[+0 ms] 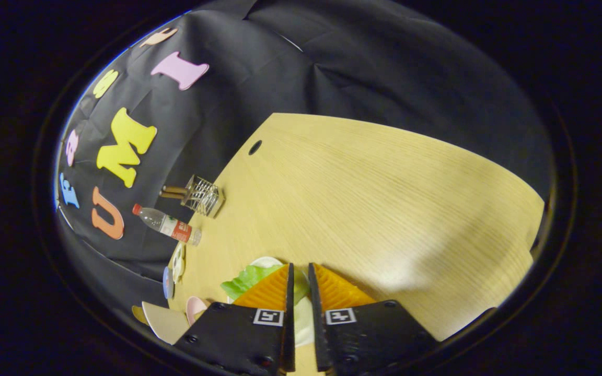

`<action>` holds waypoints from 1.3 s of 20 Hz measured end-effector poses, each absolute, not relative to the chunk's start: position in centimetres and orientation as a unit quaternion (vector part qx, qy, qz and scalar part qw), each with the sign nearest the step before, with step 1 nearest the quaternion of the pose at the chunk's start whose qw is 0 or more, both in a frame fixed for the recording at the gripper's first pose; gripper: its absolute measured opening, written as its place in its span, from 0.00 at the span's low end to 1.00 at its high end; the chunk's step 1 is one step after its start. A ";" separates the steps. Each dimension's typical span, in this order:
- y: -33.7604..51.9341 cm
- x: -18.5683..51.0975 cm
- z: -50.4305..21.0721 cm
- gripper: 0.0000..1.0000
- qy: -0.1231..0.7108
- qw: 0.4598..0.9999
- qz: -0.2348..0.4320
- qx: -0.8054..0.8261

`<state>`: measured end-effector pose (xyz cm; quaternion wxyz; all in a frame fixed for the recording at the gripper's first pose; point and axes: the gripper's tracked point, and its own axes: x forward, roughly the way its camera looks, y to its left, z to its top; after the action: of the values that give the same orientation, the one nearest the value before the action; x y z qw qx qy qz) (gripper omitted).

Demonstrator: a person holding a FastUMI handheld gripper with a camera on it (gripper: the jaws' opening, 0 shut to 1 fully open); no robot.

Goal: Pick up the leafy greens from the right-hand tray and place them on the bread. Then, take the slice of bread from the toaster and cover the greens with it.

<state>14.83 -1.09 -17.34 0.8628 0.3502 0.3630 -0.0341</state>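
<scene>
Gripper (299,277) tilting over a pale wooden table (384,198), fingers drawn nearly together with only a narrow slot between them. Leafy greens (246,280) lying directly beneath and between the fingers, one frilled green edge spreading out past the left finger, a paler green strip showing through the slot. Whether both fingers are actually pressing on the greens: cannot tell, since the contact surfaces are hidden behind the fingers themselves. White plate or tray rim (267,260) curving just ahead of the left finger, under the greens. Small coloured dishes (175,269) stacking on edge to the left of the fingers at the table's border, with further pale and pink saucers (196,308) lying nearer, beside the left finger's base. Clear plastic bottle (168,224) with a red cap and red label lying on its side further ahead on the left. Wire rack (204,196) with two brown handles resting beyond the bottle, at the table's edge. Dark round hole (255,147) sitting in the tabletop well beyond the fingers. Broad bare wood extending ahead and to the right.
</scene>
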 end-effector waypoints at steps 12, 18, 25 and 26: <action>3.0 12.9 -9.0 0.00 0.283 0.906 0.052 0.312; 8.1 10.7 -4.4 0.00 0.254 0.909 0.103 0.314; 18.8 9.0 -1.0 0.00 0.240 0.901 0.179 0.315; 20.4 8.8 -1.0 0.00 0.241 0.899 0.190 0.313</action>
<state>8.80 20.44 -0.99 0.8988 0.3129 0.2414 0.1896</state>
